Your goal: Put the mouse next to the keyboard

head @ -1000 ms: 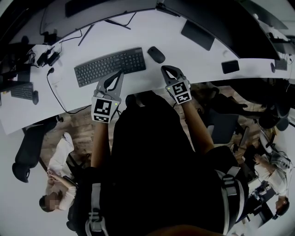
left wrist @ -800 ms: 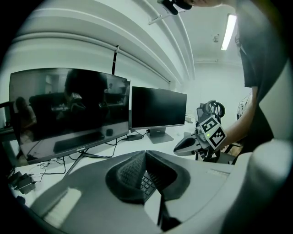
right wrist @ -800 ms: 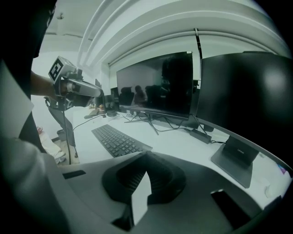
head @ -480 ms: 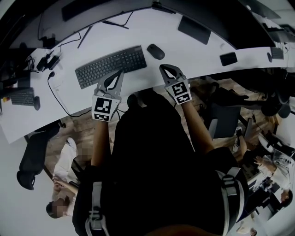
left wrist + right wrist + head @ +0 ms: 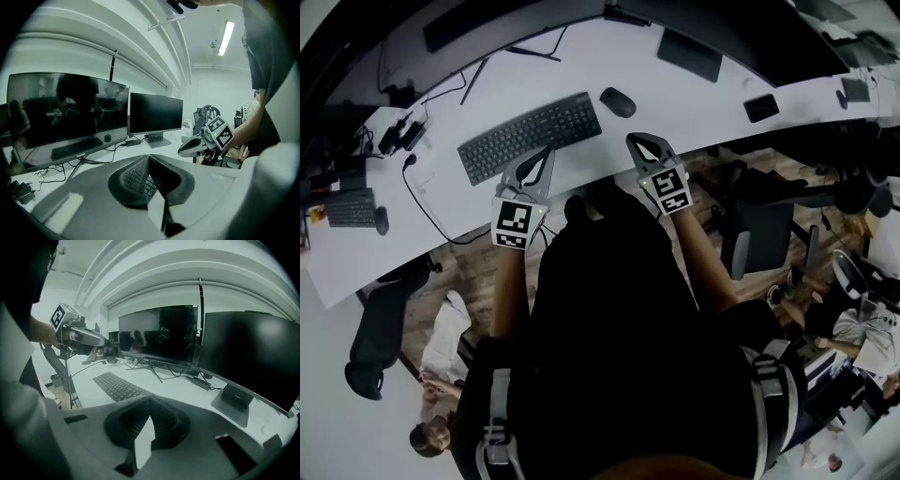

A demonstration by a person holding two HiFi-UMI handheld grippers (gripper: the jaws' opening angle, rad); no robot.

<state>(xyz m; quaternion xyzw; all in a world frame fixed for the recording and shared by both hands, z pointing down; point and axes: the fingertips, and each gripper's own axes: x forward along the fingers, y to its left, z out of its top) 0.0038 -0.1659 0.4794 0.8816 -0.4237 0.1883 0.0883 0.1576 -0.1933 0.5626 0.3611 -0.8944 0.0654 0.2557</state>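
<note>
Dim fisheye views, dark vignetted corners, glare from ceiling strip light (image 5: 226, 37).

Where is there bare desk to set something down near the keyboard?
The widest bare patch lies right of the mouse, bordered by the monitor base and the desk front edge. A narrower strip runs between the keyboard and that front edge. The far left corner is crowded with cables and adapters.

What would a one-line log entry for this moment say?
mouse: on desk, right of keyboard | left gripper: shut, empty | right gripper: shut, empty
</note>
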